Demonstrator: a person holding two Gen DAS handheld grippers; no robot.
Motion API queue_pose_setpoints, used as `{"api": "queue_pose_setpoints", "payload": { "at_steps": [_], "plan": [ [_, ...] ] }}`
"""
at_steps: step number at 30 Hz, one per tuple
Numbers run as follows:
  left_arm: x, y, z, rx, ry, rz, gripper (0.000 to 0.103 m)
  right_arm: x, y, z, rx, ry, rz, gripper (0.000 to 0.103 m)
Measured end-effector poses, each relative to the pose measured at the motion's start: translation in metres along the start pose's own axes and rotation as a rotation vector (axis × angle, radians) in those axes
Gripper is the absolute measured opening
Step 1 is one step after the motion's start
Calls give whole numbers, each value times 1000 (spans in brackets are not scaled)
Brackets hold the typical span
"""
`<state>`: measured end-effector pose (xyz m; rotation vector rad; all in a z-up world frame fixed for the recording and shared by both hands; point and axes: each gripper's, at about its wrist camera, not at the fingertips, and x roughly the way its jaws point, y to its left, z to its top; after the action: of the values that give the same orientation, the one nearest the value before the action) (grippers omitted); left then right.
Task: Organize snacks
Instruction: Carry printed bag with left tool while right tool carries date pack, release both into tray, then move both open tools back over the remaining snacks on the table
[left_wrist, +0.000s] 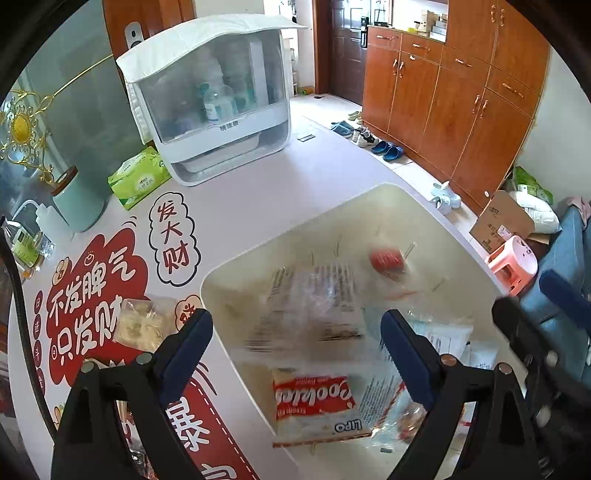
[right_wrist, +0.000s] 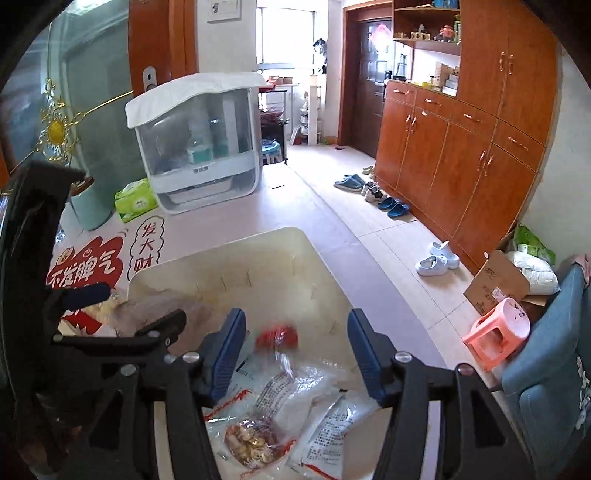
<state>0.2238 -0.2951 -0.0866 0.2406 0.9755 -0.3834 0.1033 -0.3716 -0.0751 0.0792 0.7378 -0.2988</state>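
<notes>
Everything here is placed from the cream bin (left_wrist: 236, 273), which sits on the table.

Closest to the cameras, both grippers are held over the bin. The left gripper (left_wrist: 297, 345) is spread wide with nothing between its blue pads. The right gripper (right_wrist: 297, 350) is spread too and is also empty.

Inside the bin, several snacks are already piled up. A red and white cookie pack (left_wrist: 316, 406) is seen at the near side, with a clear printed wrapper (left_wrist: 310, 302) above it (blurred, so it may be falling or sliding). A small red snack (left_wrist: 386, 258) lies toward the bin's far wall. So a good part of the job looks done.

Just outside the bin's left wall, a clear bag of pale snacks (left_wrist: 142, 325) is left on the red table mat (left_wrist: 92, 295). It is judged to be the next thing to pick up. More packs may be hidden under the left gripper's arms; that cannot be told.

Far behind the bin, a white covered rack (left_wrist: 210, 99) and a green tissue pack (left_wrist: 138, 177) are seen.

The right view alone shows a bag of brown nutty snacks (right_wrist: 251, 437) and a white packet (right_wrist: 328, 435) at the bin's near right. The left view alone shows the cookie pack's label and the loose bag clearly.
</notes>
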Motion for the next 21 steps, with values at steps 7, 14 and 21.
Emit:
{"api": "queue_pose_setpoints", "payload": {
  "at_steps": [7, 14, 21],
  "plan": [
    [-6, 9, 7, -26, -2, -4, 92, -2, 4, -4, 16, -4, 9, 63],
    [-13, 17, 4, -37, -5, -11, 92, -10, 12, -5, 9, -26, 12, 63],
    [-25, 21, -1, -30, -21, -31, 92, -17, 18, -9, 9, -23, 25, 64]
  ]
}}
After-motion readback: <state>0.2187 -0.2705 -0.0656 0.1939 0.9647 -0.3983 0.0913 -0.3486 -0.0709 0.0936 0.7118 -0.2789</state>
